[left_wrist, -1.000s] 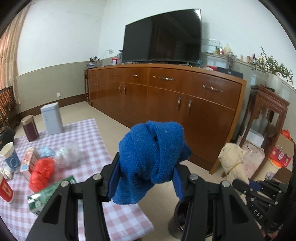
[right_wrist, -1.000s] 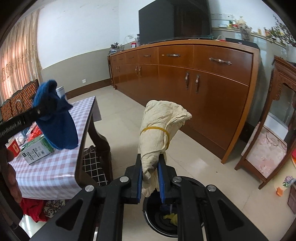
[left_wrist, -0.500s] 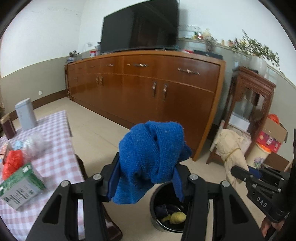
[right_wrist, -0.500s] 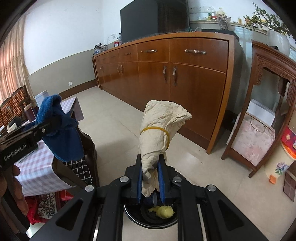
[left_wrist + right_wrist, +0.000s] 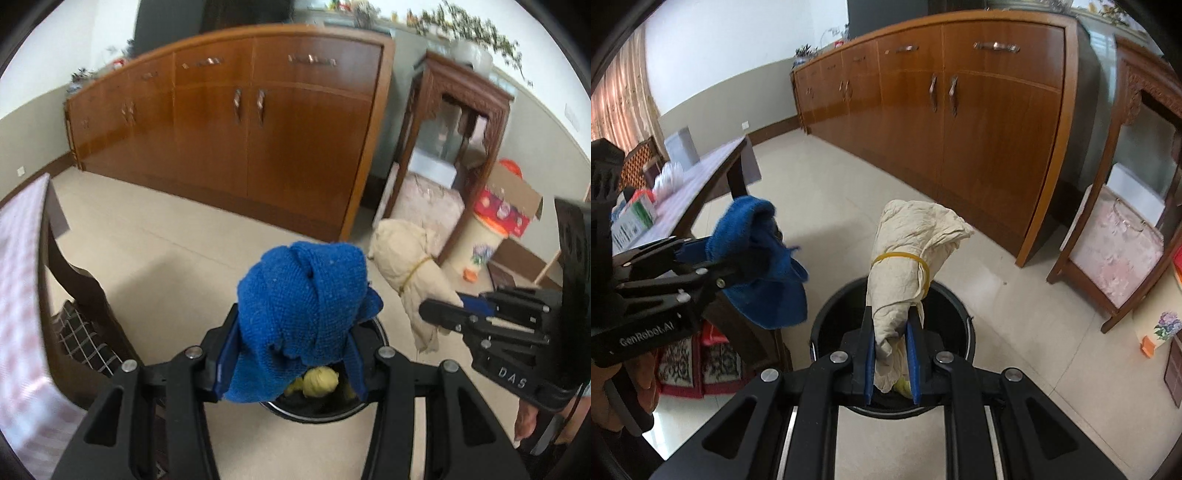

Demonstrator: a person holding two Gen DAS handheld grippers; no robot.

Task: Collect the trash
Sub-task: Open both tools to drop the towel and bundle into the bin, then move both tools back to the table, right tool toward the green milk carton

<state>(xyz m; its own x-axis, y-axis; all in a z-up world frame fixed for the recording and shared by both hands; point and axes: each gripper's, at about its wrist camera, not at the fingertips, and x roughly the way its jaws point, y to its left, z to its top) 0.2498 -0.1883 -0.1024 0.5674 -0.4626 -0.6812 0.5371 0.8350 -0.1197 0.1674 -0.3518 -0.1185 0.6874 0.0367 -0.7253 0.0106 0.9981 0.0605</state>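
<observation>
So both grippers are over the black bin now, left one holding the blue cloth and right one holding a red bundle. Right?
Not quite. The right gripper holds a cream bundle tied with a yellow rubber band, not a red one; the right wrist view shows it. The rest stands: left gripper holds the blue cloth over the black bin.

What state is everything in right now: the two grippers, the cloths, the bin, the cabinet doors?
Left gripper: shut on the blue cloth.
Right gripper: shut on the beige cloth, bundled with a rubber band.
Black bin: open, some yellowish trash inside.
Sideboard: doors and drawers closed.
</observation>
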